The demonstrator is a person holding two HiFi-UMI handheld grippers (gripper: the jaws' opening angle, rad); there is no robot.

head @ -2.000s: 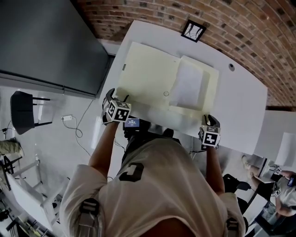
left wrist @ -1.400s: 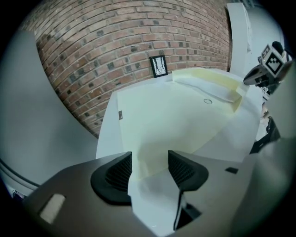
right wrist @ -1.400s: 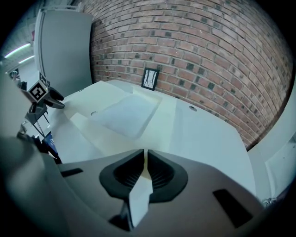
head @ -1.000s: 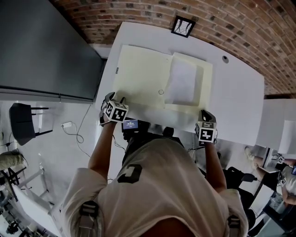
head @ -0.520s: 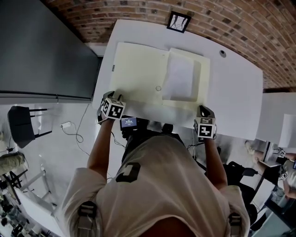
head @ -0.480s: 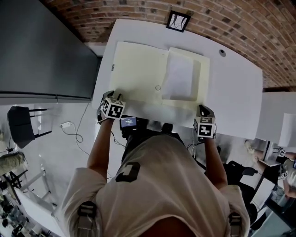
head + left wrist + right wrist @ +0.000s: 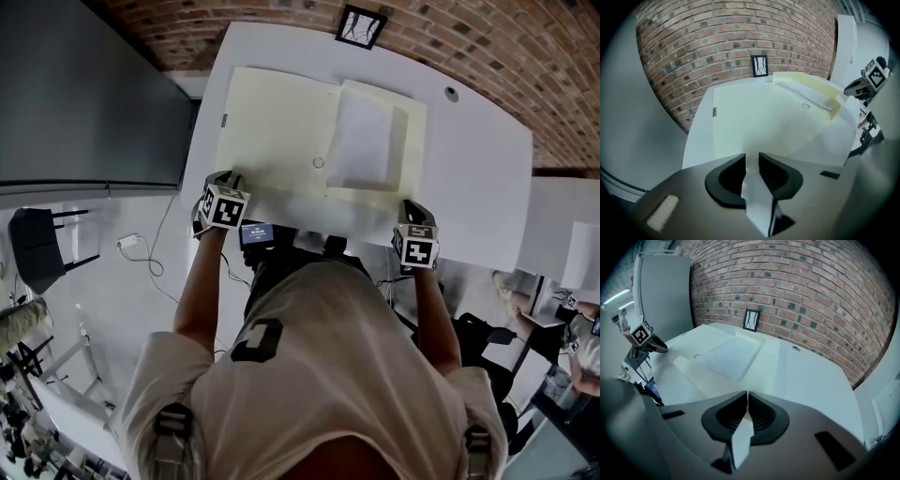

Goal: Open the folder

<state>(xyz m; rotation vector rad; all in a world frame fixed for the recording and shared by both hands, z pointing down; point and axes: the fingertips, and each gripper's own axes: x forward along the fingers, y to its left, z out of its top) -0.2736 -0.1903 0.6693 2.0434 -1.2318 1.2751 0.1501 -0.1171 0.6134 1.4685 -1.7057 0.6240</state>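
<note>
Head view: the pale yellow folder [image 7: 281, 131] lies flat on the white table [image 7: 478, 178] at 12 o'clock from the person, with a white sheet [image 7: 361, 145] on its right half. The left gripper [image 7: 223, 187] sits at the folder's 7 o'clock corner and the right gripper [image 7: 413, 217] at its 5 o'clock corner. Both forearms reach forward, and both grippers tilt steeply down at the near edge.

Left gripper view: the jaws are closing with a narrow gap left. The folder's [image 7: 759, 122] near edge shows in that gap at 12 o'clock, and the pads are not yet pressing on it.

Right gripper view: the jaws are pressed together. The folder [image 7: 731, 355] spreads from 12 to 10 o'clock, and its near edge meets the tips. Whether a thin edge is caught there I cannot tell
</note>
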